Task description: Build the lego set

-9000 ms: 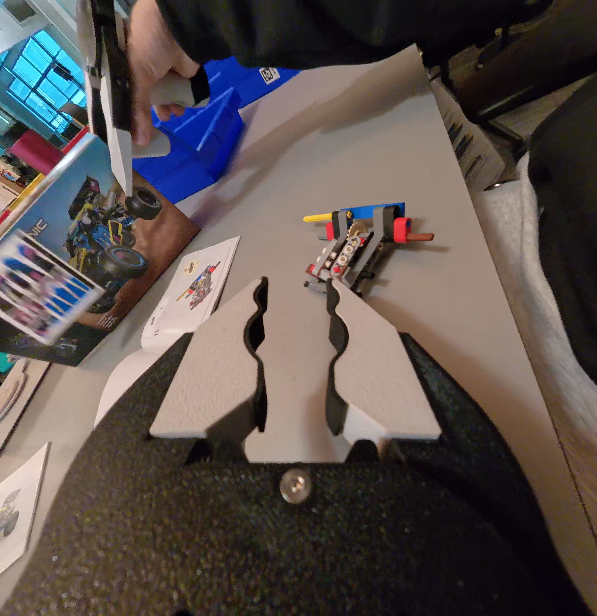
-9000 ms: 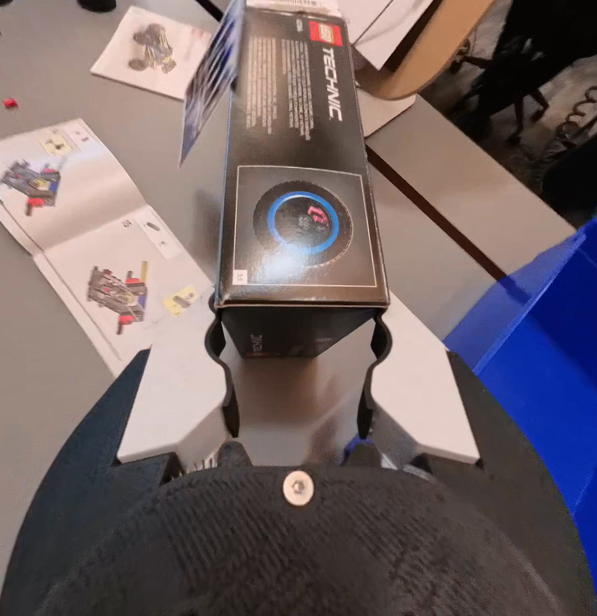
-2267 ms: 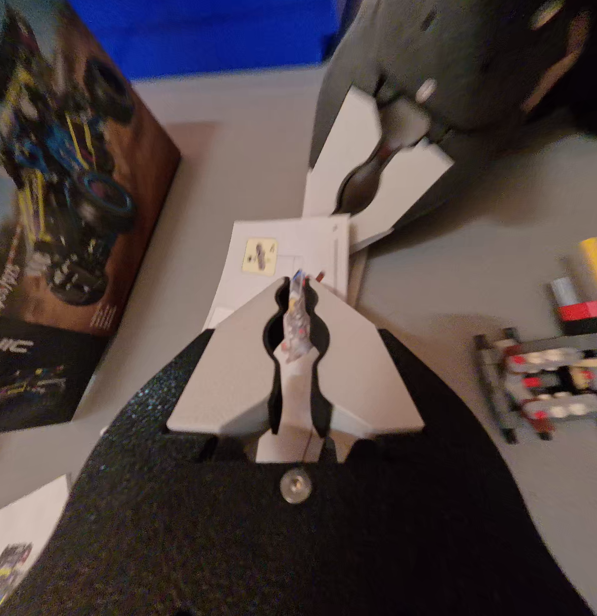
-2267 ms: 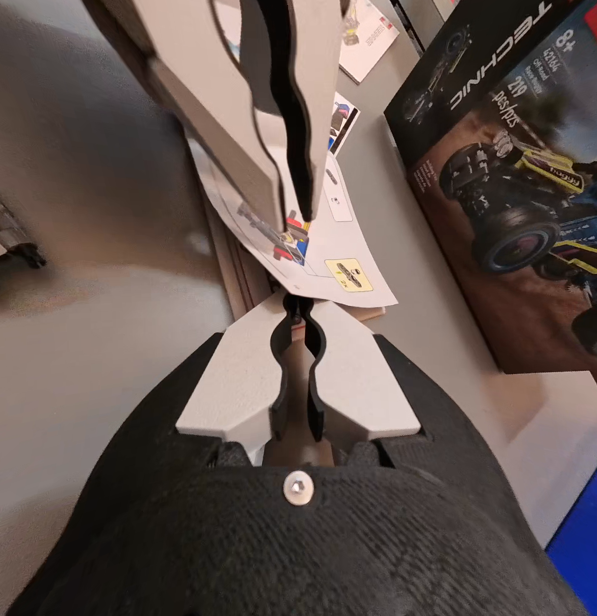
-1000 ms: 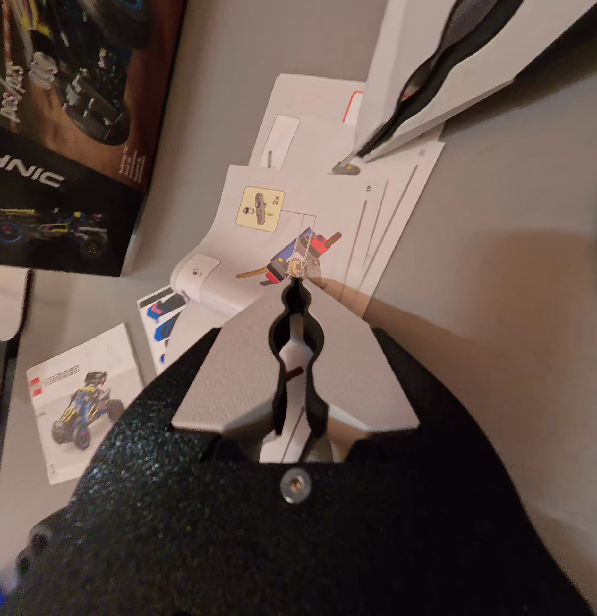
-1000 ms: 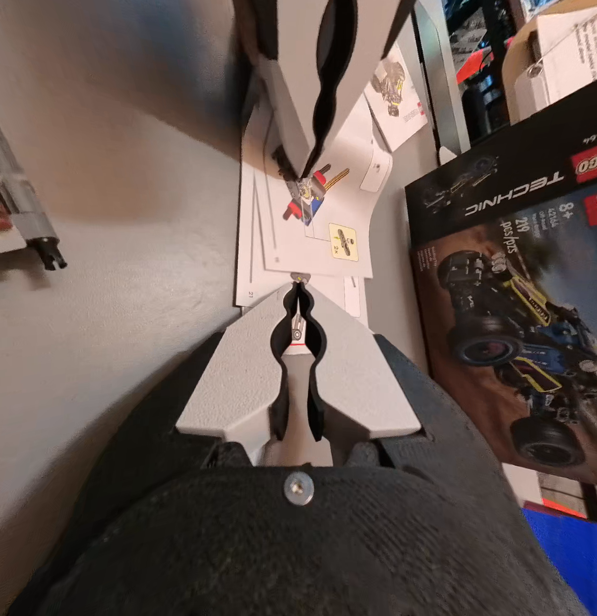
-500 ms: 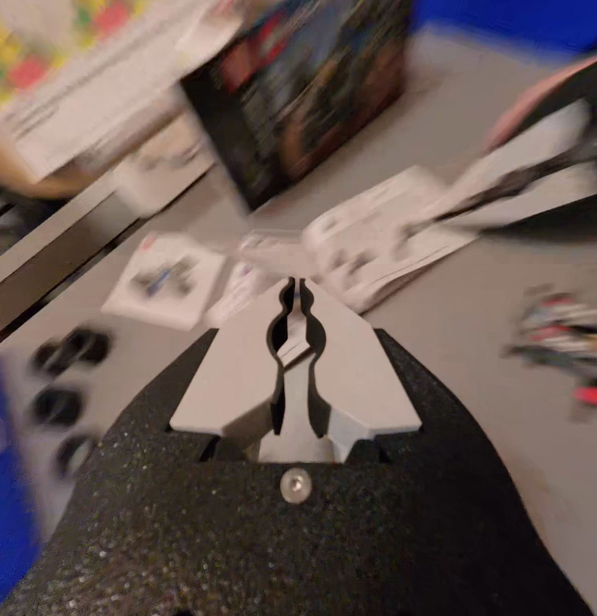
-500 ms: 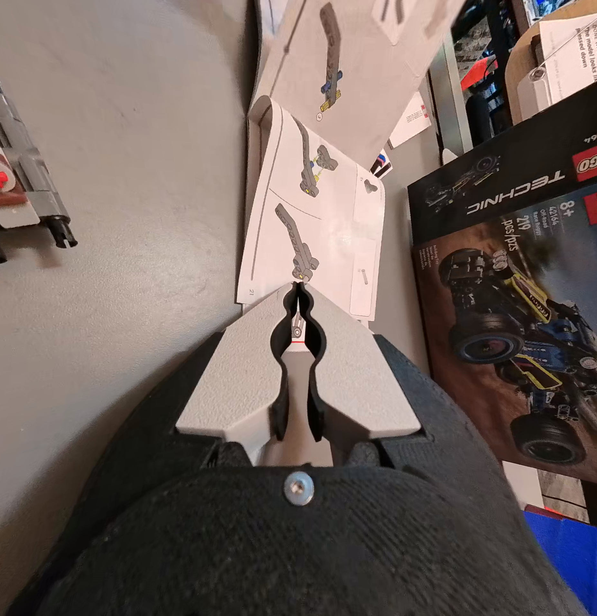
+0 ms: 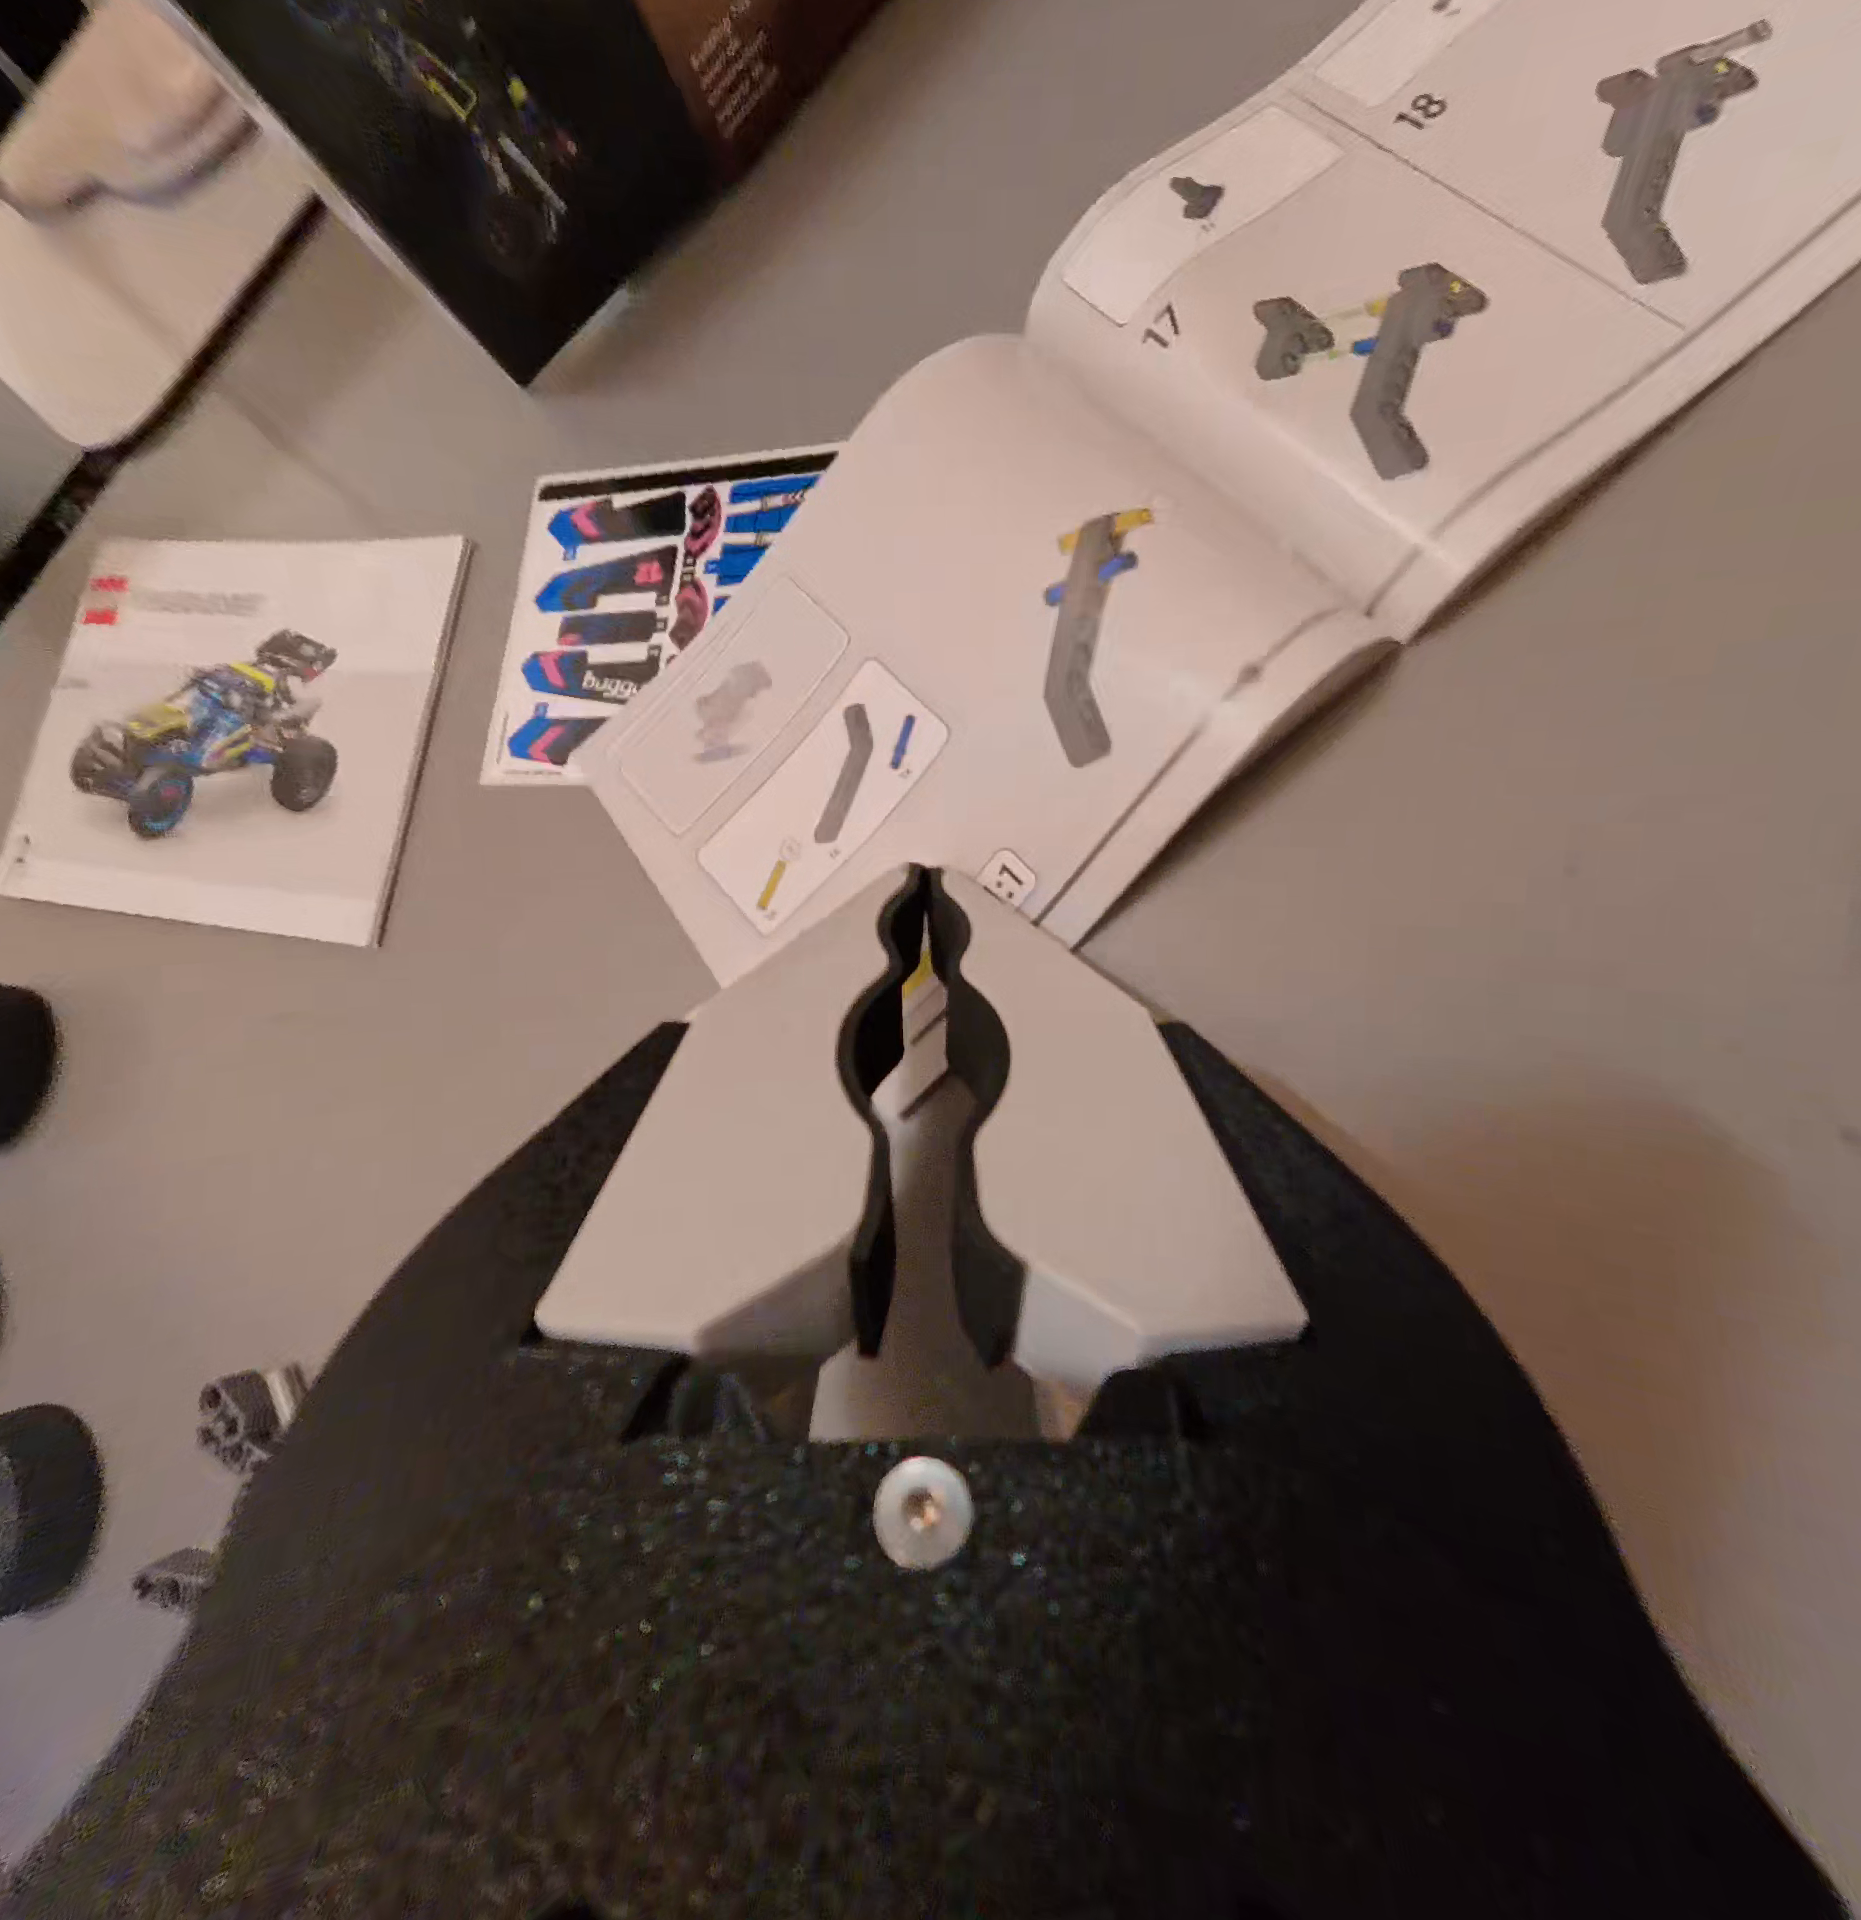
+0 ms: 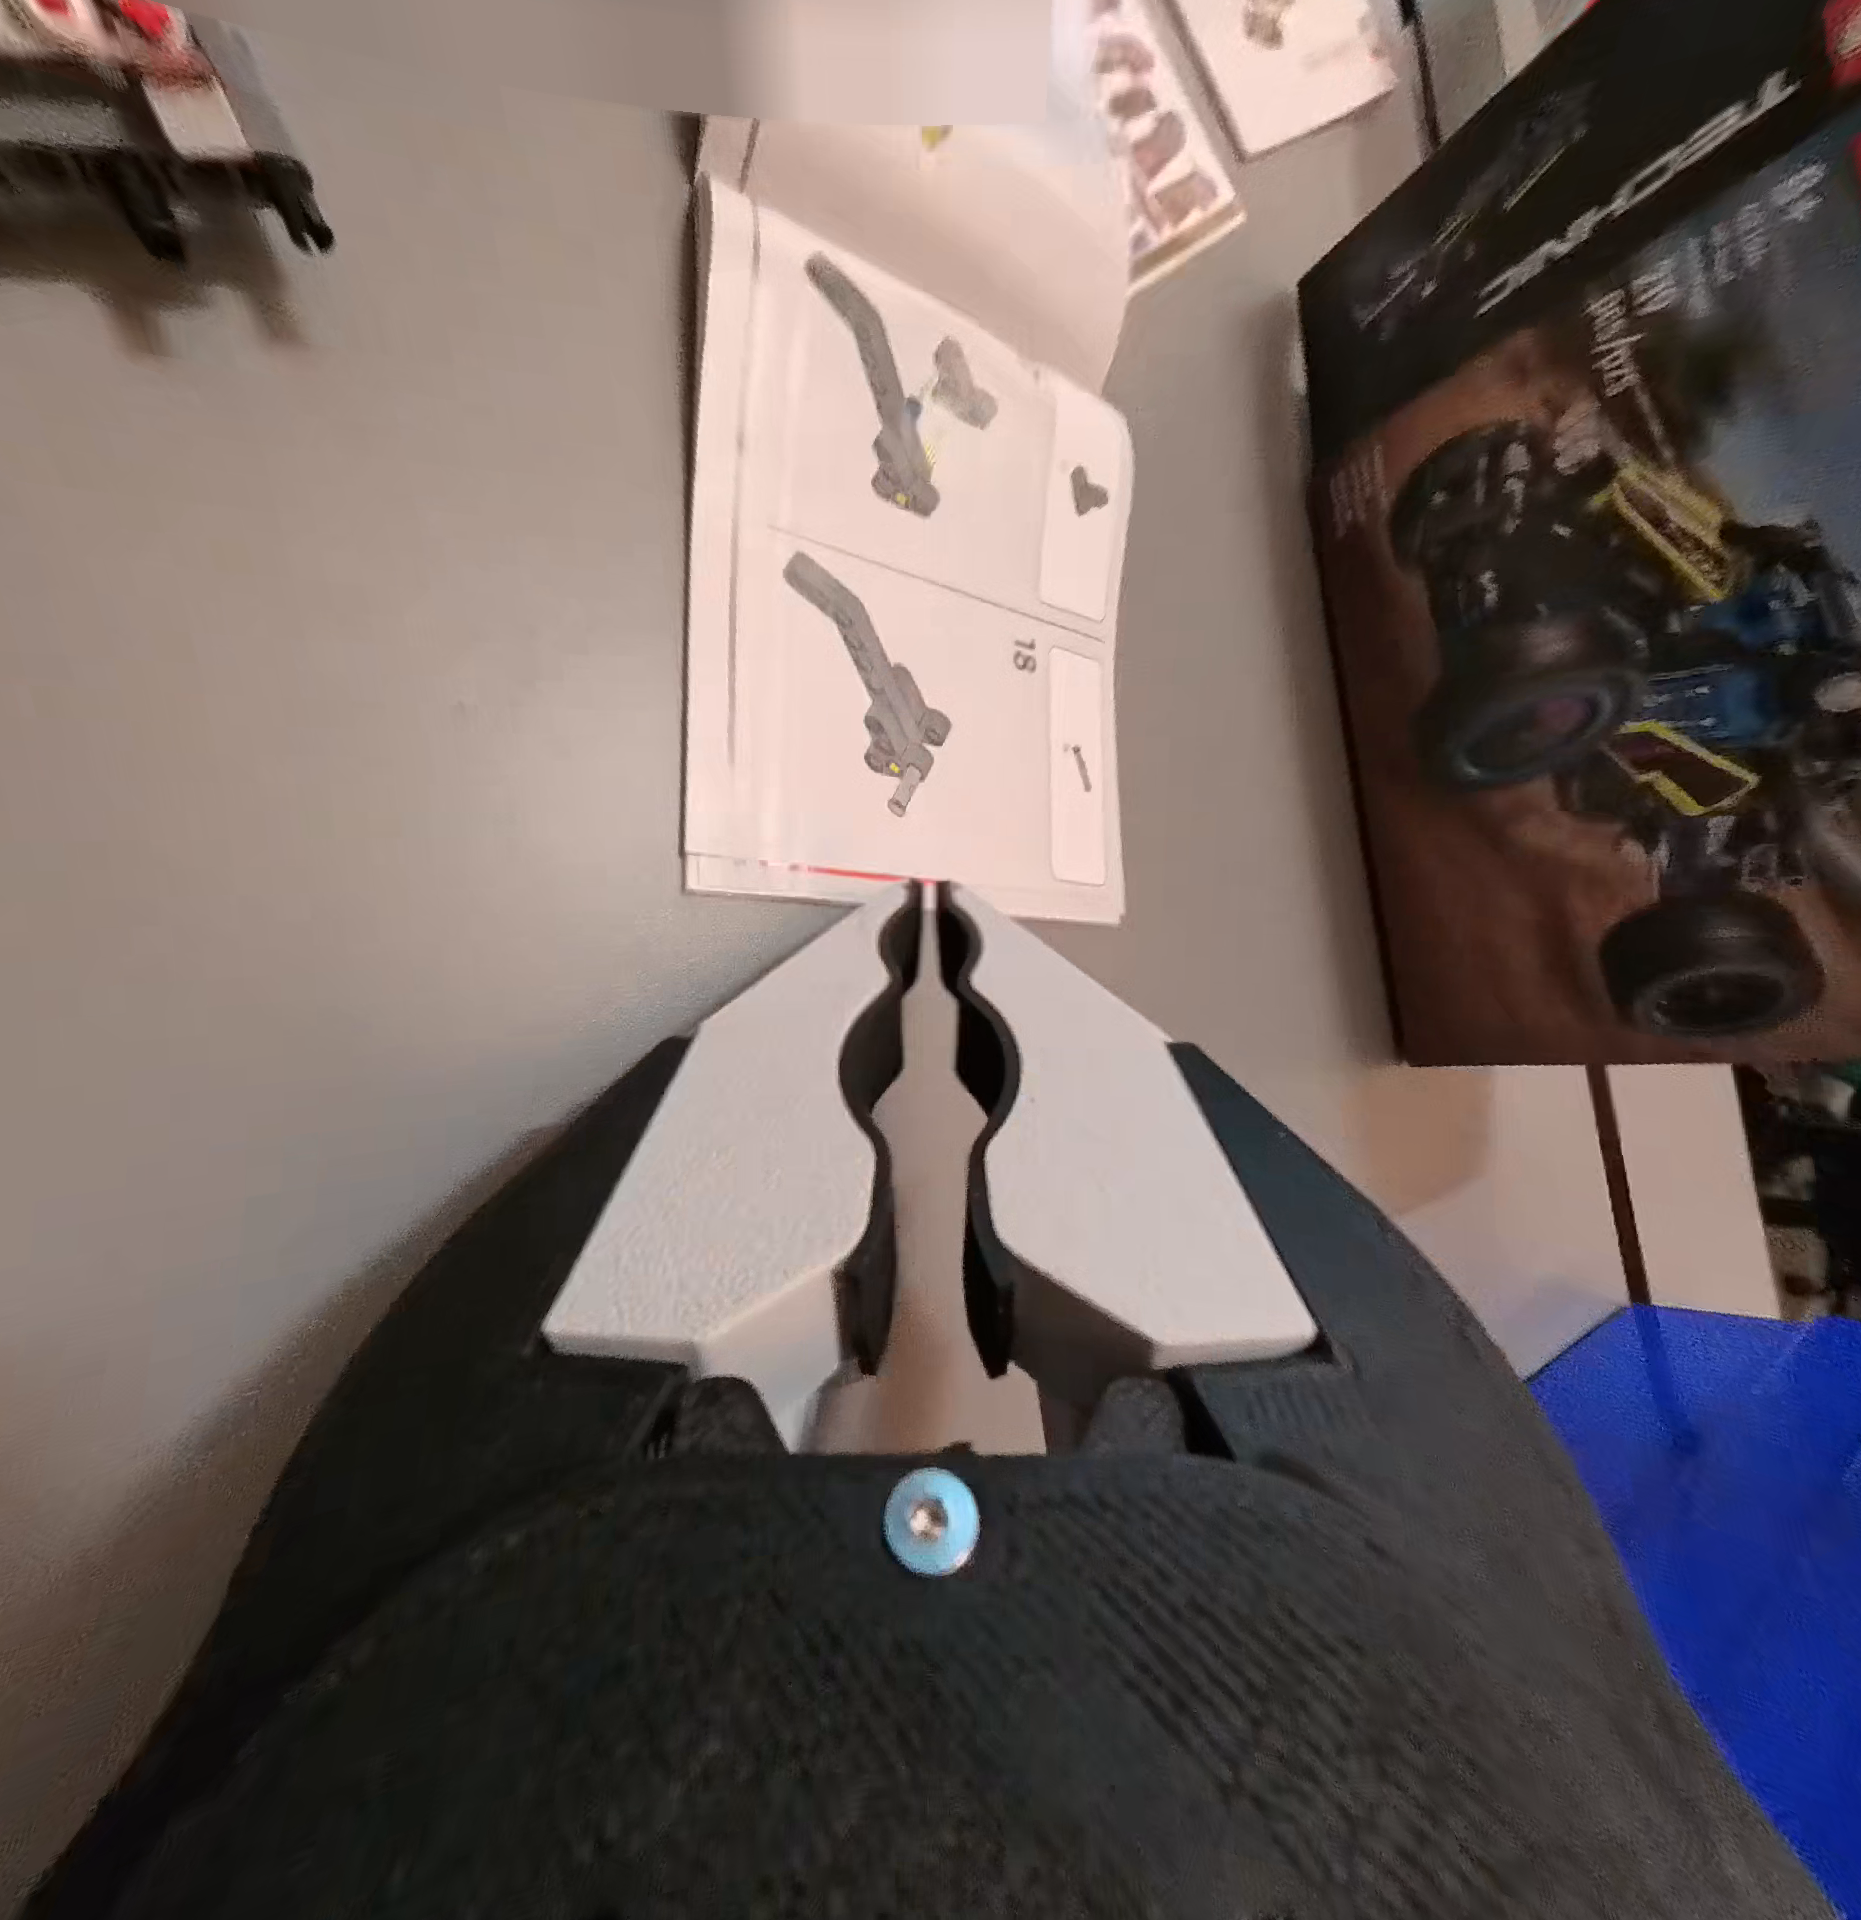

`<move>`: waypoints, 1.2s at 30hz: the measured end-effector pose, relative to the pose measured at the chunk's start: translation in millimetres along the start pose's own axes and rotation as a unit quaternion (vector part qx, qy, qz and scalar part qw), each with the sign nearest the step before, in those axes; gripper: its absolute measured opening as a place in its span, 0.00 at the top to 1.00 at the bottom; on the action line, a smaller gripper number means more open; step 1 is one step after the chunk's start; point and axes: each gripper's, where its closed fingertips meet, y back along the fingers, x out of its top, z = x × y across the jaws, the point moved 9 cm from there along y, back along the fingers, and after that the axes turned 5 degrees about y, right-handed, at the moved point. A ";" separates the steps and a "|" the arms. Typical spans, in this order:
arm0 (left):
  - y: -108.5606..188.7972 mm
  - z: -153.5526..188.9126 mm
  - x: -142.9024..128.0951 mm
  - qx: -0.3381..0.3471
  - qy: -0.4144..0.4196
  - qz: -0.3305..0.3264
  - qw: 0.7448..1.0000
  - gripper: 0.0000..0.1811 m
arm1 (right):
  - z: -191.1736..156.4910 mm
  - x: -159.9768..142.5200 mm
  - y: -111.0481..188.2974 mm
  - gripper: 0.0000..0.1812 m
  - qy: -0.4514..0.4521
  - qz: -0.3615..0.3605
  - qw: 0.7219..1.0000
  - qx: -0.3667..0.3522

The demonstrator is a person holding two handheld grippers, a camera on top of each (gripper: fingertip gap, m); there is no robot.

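Observation:
The instruction booklet (image 9: 1113,540) lies open and flat on the grey table, with grey bent-beam build steps on its pages. My left gripper (image 9: 921,883) is shut just over the near corner of the left page. That corner is hidden under the fingers and looks flat, not pinched. My right gripper (image 10: 928,899) is shut with its tips at the near edge of the booklet (image 10: 905,623). The part-built grey, black and red model (image 10: 126,135) lies blurred at the top left of the right wrist view.
The dark set box (image 9: 490,125) stands behind the booklet and shows to the right in the right wrist view (image 10: 1632,623). A small booklet (image 9: 230,717), a sticker sheet (image 9: 635,613), black tyres (image 9: 22,1507) and small grey parts (image 9: 245,1403) lie left. A blue bin (image 10: 1736,1558) is right. My hands' fingertips stand some 20 cm from each other.
The lifted page has come down flat on the left side, and new steps show. My left gripper has swung down over its corner. My right gripper has drawn back to the booklet's edge.

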 end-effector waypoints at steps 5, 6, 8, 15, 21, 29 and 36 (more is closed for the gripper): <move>4.6 8.1 -3.3 0.010 -0.001 -0.009 1.000 1.00 | 8.7 53.3 -10.2 0.89 -0.044 0.117 0.990 -0.058; 4.8 8.9 -3.6 0.013 -0.002 -0.008 1.000 1.00 | 5.4 63.9 -21.5 0.90 -0.040 0.118 0.991 -0.047; 5.6 8.7 -3.7 0.014 0.003 -0.008 1.000 1.00 | -0.7 66.1 -44.7 0.95 -0.024 0.070 0.997 -0.022; 21.6 8.7 -16.2 0.019 0.028 0.006 0.999 0.99 | -5.9 36.0 -36.9 1.00 -0.048 0.014 0.999 0.000; 100.9 -33.9 -44.1 0.077 0.075 0.070 0.992 1.00 | -2.7 12.4 -21.8 1.00 -0.063 -0.010 0.997 -0.032; 188.7 -102.1 -144.1 0.089 -0.010 -0.051 0.995 0.94 | -6.6 32.0 25.3 0.85 -0.111 0.100 0.988 0.025; 168.4 -118.8 -174.3 -0.047 -0.153 -0.124 0.979 0.84 | -60.3 69.3 53.2 0.74 -0.042 0.074 0.993 0.085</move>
